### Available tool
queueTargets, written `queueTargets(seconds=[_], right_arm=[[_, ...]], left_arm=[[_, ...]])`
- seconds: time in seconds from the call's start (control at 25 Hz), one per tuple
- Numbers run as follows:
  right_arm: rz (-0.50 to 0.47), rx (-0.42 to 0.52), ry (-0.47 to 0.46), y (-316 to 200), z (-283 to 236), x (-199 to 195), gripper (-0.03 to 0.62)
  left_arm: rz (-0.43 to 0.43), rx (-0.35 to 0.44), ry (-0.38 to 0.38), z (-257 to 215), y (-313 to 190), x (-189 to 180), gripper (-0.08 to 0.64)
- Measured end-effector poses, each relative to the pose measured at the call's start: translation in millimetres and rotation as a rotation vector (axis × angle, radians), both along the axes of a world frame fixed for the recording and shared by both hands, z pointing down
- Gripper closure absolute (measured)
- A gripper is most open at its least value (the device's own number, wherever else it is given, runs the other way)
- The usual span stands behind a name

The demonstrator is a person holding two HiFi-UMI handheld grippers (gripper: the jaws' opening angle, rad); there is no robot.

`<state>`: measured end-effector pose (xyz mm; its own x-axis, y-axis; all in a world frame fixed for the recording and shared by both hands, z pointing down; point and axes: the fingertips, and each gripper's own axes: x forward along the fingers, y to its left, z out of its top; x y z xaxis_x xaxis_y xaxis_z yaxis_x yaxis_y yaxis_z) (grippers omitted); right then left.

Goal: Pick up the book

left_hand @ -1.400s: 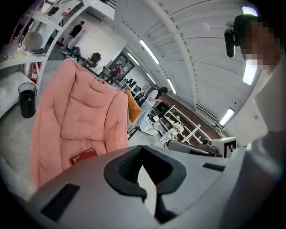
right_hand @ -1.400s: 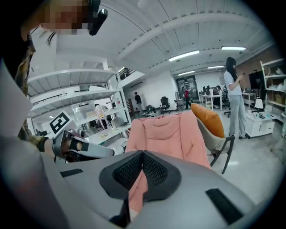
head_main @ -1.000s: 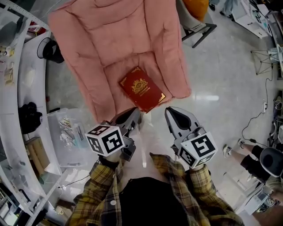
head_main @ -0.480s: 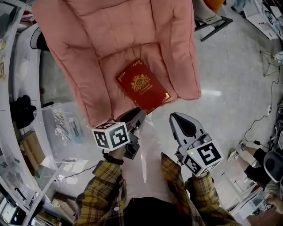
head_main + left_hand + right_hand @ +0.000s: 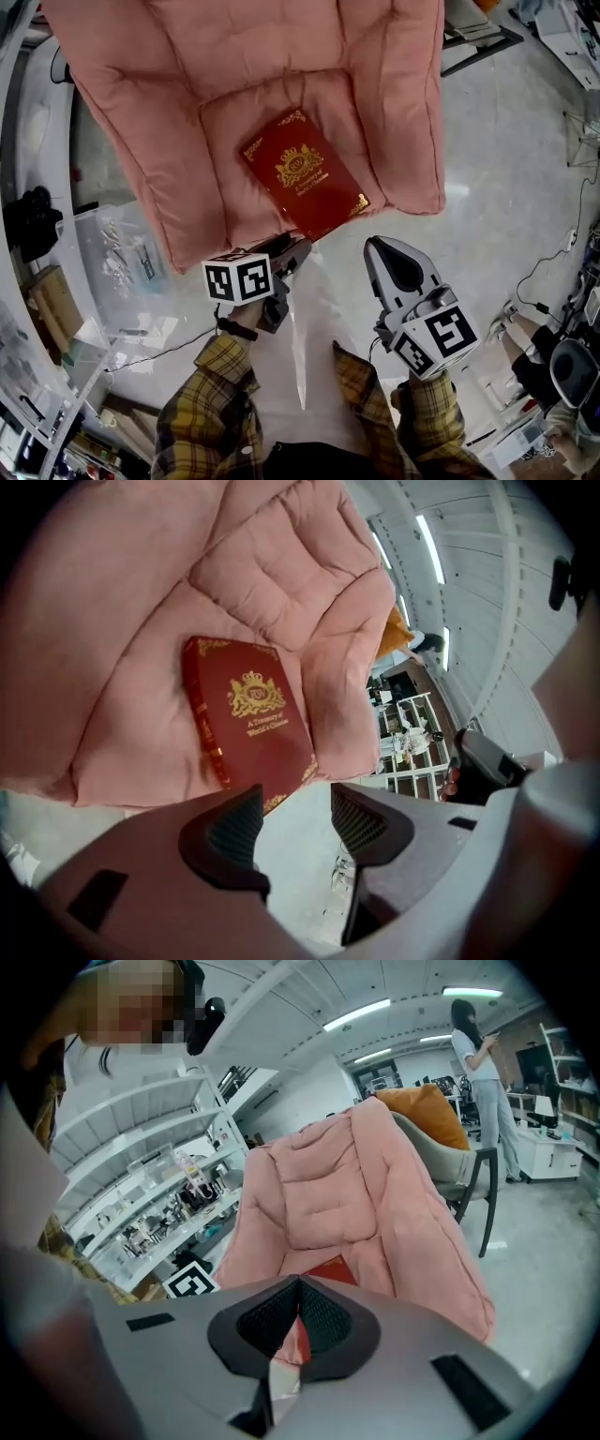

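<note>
Left tongs (image 5: 292, 803) just opening, empty; book (image 5: 305, 173) long axis diagonal, top pointing away.

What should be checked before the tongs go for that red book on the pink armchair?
1. Book lies closed and uncovered on the armchair seat: ok.
2. Left tongs apart, just been opening, nothing between them: ok.
3. Left tongs face the book's near corner: ok.
4. Right tongs open: not ok, shut and empty.
5. Room under the book's edge for a jaw: cannot tell.
</note>
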<state>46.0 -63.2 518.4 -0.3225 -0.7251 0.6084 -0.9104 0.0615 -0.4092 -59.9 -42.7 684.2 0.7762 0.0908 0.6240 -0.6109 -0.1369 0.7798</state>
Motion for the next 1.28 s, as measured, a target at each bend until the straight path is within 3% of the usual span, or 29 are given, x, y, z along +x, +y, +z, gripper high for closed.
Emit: queueTargets(seconds=[0.48, 1.0, 1.28], right_arm=[[-0.001, -0.063, -0.059, 11, 37, -5, 0.575], [0.001, -0.098, -0.087, 24, 54, 1, 0.575], [0.000, -0.102, -0.106, 24, 54, 1, 0.575]], left_arm=[[0.034, -0.090, 0.047, 66, 18, 10, 0.266], [0.031, -0.201, 0.073, 111, 31, 29, 0.247], [-0.013, -0.296, 0.145, 116, 28, 44, 0.247]])
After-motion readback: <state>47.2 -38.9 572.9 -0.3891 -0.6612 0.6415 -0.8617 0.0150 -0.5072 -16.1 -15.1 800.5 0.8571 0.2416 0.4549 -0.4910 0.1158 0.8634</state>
